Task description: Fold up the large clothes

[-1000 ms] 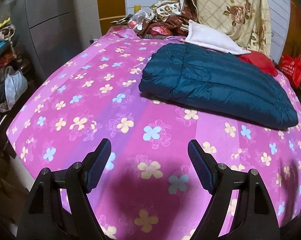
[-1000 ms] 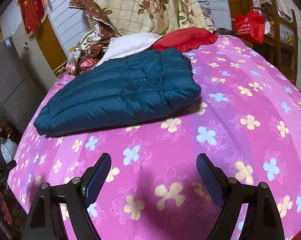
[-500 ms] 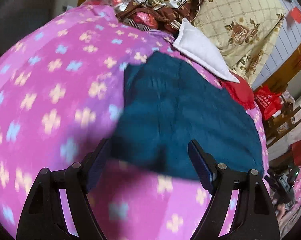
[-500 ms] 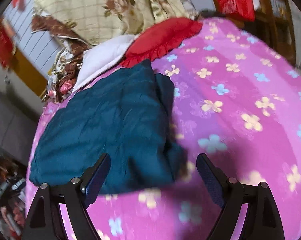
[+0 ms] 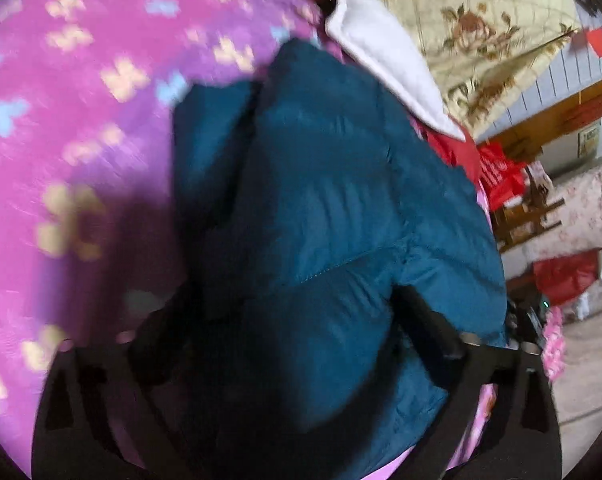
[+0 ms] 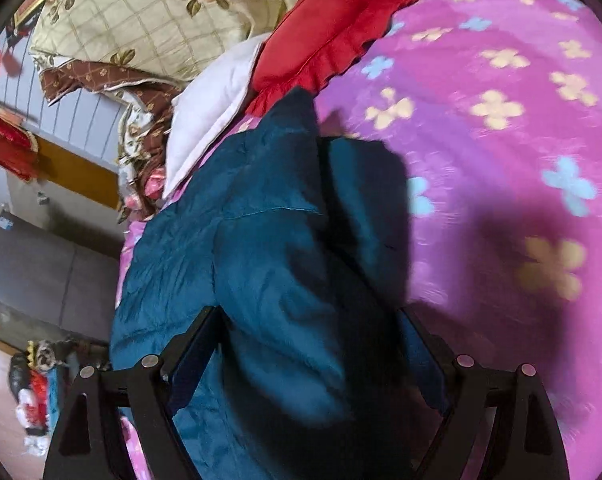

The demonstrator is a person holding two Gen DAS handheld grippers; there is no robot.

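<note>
A dark teal padded jacket lies folded on a pink flowered bedspread. In the left wrist view my left gripper is open, its fingers wide apart on either side of the jacket's near end, with the puffy fabric bulging between them. In the right wrist view the jacket fills the middle, and my right gripper is open and straddles its other end the same way. The bedspread spreads to the right. The left view is blurred.
A white pillow, a red ruffled cushion and a cream floral quilt are piled just behind the jacket. Red bags and furniture stand beyond the bed's edge. A grey cabinet stands off the bed.
Both grippers have moved forward from the bare bedspread onto the jacket's two ends and tilted inward. The jacket fabric now sits between each pair of open fingers.
</note>
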